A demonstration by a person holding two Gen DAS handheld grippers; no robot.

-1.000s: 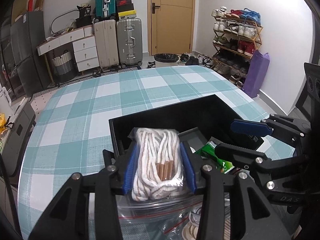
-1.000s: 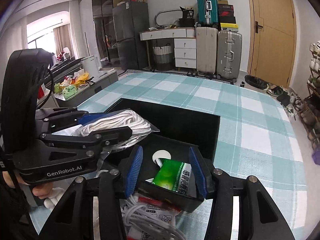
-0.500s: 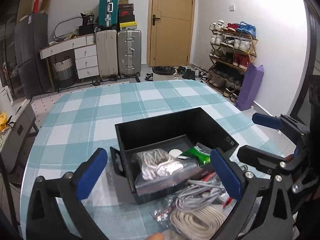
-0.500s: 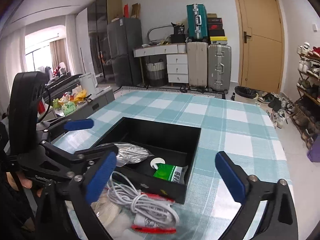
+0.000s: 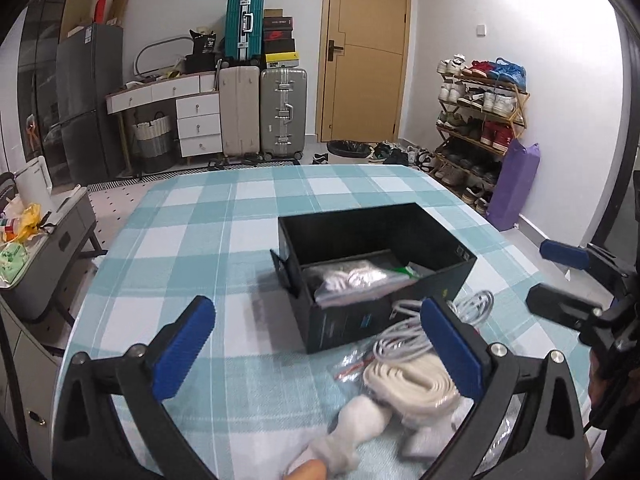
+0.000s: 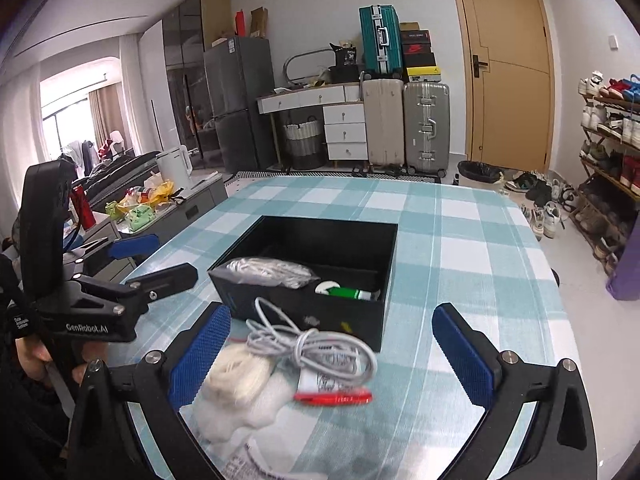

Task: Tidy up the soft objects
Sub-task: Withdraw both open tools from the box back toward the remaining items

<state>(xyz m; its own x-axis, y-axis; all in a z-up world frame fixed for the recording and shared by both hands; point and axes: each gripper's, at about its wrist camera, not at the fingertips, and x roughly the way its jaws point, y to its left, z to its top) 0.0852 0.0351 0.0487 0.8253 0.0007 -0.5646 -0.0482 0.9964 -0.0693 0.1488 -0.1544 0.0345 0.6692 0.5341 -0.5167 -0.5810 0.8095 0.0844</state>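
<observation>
Left wrist: left gripper (image 5: 316, 336) fingers wide, apparently raised above table (image 5: 200, 248).

"GenRobot.AI" stands in white on the black body of the left hand-held gripper (image 6: 154, 266) (seen from the right wrist view). Small white print beside it is too small to read, as is the print on the plastic bag (image 6: 320, 380).

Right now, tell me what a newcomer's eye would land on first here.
The black box in the middle of the checked table, a bagged white rope and a green packet inside it. Just in front lie a grey cable and a cream strap, between open blue-padded fingers.
</observation>
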